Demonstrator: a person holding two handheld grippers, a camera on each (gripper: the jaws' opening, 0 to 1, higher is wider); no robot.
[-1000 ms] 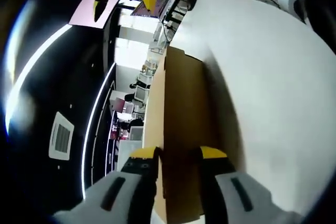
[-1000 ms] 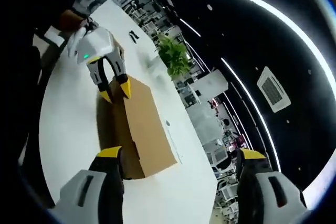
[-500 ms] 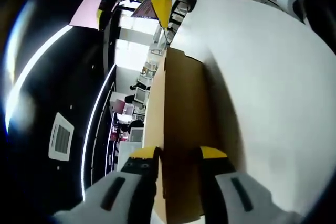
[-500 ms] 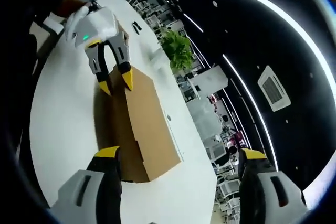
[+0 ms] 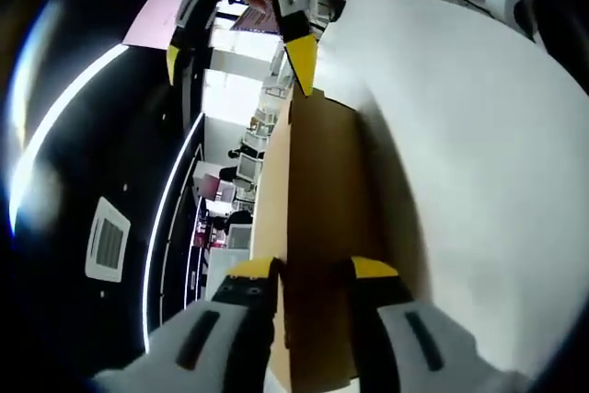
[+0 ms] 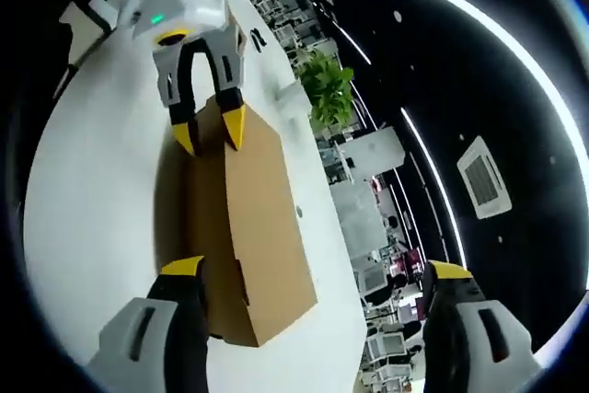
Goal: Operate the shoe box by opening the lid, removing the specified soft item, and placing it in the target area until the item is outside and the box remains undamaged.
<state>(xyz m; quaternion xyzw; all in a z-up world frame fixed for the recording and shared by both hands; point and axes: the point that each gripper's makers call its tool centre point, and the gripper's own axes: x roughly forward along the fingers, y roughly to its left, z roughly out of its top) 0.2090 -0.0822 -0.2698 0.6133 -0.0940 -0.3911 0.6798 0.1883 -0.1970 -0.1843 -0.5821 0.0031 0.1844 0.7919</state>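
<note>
The shoe box [image 6: 253, 227] is a plain brown cardboard one, lid shut, lying long-ways on the white surface [image 5: 469, 144]. The left tongs [image 5: 313, 273] stand at one short end, jaws narrowly parted astride the top edge there; whether they pinch the card I cannot tell. The right tongs [image 6: 313, 273] are spread wide with nothing held, hovering near the opposite end. Cardboard like this looks light and stiff but creases easily, so I would lift the lid by its rim at both ends, gently and evenly. The soft item inside is hidden; it should give under a light squeeze.
</note>
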